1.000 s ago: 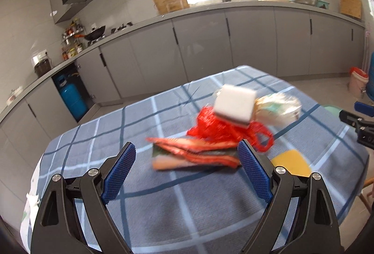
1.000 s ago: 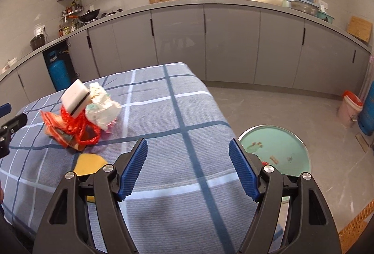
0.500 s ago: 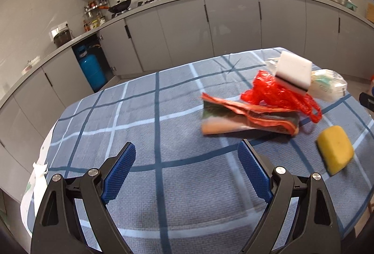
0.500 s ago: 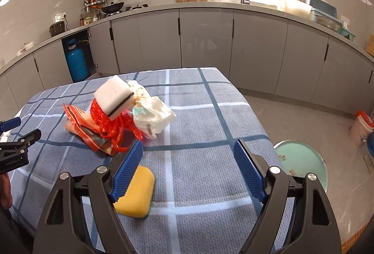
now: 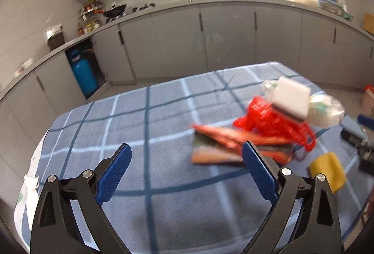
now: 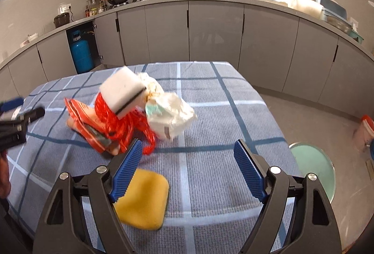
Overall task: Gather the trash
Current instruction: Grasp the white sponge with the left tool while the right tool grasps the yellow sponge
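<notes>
A table covered in a blue-grey checked cloth stands in a kitchen ringed by grey cabinet fronts; near its middle sits a heap of trash: a tangled red plastic net bag draped over a flat orange snack wrapper, a white sponge with a dark scouring layer perched tilted on top of the net, and a crumpled white and pale-green plastic bag touching the heap on the side toward the table's right edge; a yellow rectangular sponge lies apart from the heap, close to the near edge of the cloth; the right gripper hovers above that near edge with its blue ribbed pads spread wide and nothing between them, its left pad overlapping the yellow sponge in the right wrist view, though contact cannot be told; the left gripper hangs over the opposite side, its jaws likewise wide apart and empty, its right pad lying in front of the wrapper's end in a blurred picture; bare cloth stretches to the left of the heap in the left wrist view, out to the rounded edge; beyond the table's right edge, on the grey floor, a round pale-green bin stands just beside the corner, with a small red-rimmed bucket farther out; a blue gas cylinder occupies an open cabinet bay well apart from the table.
</notes>
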